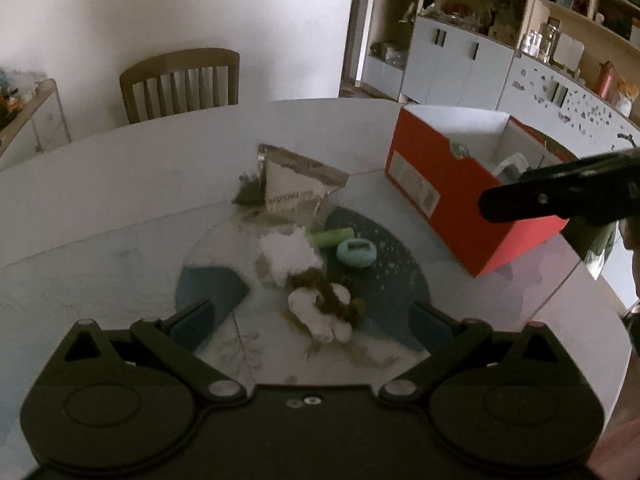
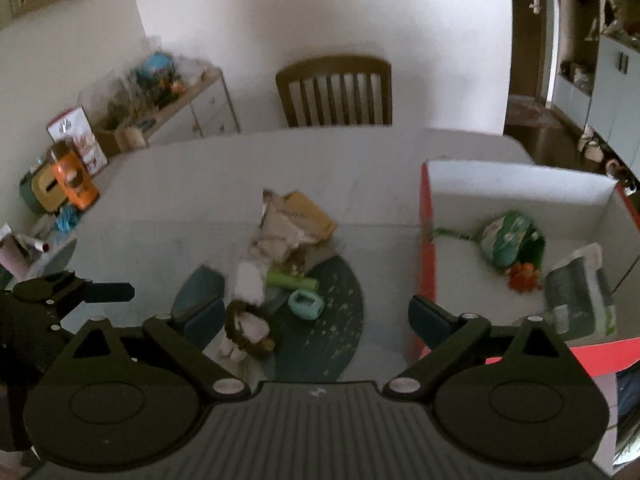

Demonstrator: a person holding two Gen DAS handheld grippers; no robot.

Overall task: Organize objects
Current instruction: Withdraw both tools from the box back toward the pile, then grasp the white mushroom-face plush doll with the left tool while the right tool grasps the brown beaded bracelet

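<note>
White tabletop carries a dark mat piled with a plush toy, green tube, teal case and packets. At 3 o'clock of the mat stands a red box. Left gripper and right gripper both gape wide, holding nothing.

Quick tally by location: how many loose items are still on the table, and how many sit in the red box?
On table: 5 (foil pouch, white fluff, green tube, teal case, brown-and-white plush)
In red box: 3 (green bag, orange toy, wipes pack)
Total: 8
</note>
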